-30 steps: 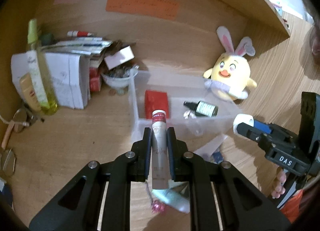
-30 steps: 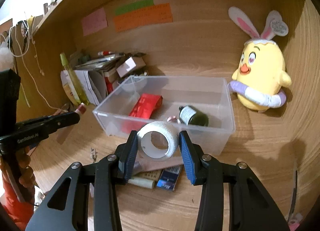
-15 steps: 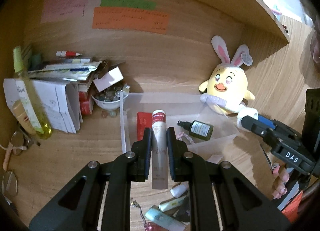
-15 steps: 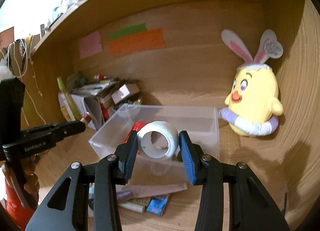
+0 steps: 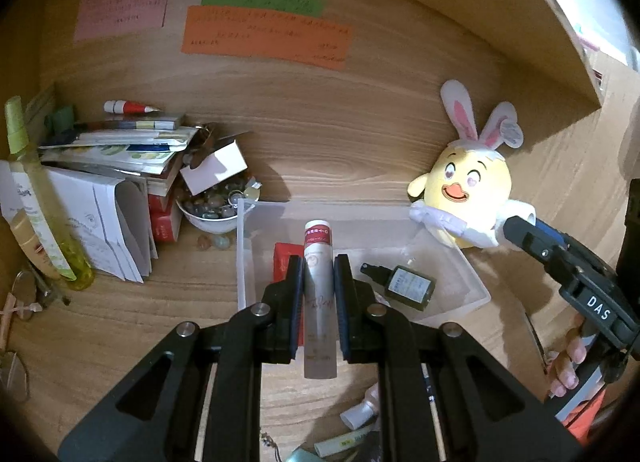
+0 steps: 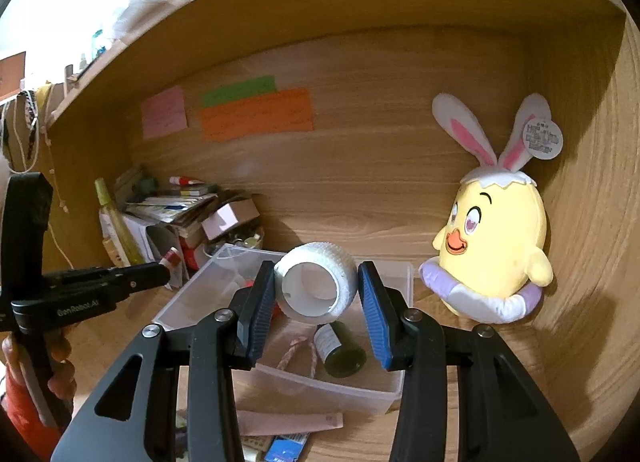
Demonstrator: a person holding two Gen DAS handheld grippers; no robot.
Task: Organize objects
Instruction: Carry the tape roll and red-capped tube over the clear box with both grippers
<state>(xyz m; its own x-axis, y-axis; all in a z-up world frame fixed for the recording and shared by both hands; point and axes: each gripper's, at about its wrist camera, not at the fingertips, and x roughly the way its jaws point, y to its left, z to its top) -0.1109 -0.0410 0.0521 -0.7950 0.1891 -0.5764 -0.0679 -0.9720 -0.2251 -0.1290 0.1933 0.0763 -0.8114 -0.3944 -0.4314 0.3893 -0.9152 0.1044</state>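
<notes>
My left gripper (image 5: 318, 262) is shut on a silver tube with a red band (image 5: 319, 294), held above the front edge of the clear plastic bin (image 5: 244, 262). My right gripper (image 6: 316, 282) is shut on a white tape roll (image 6: 316, 288), held over the same bin (image 6: 404, 382). The bin holds a red box (image 5: 285, 262), a dark green bottle (image 5: 406, 282) and a pink-white cord (image 6: 298, 346). The right gripper shows in the left wrist view (image 5: 520, 228), the left gripper in the right wrist view (image 6: 164, 268).
A yellow bunny-eared plush (image 6: 496, 238) sits right of the bin. Stacked papers and boxes (image 5: 116, 166), a bowl of stones (image 5: 212, 214) and a yellow-green bottle (image 5: 36, 198) stand at left. Loose tubes and packets (image 6: 288, 422) lie in front of the bin.
Both grippers have risen and drawn back, so the bin sits lower and farther in both views. Each keeps its object held.
</notes>
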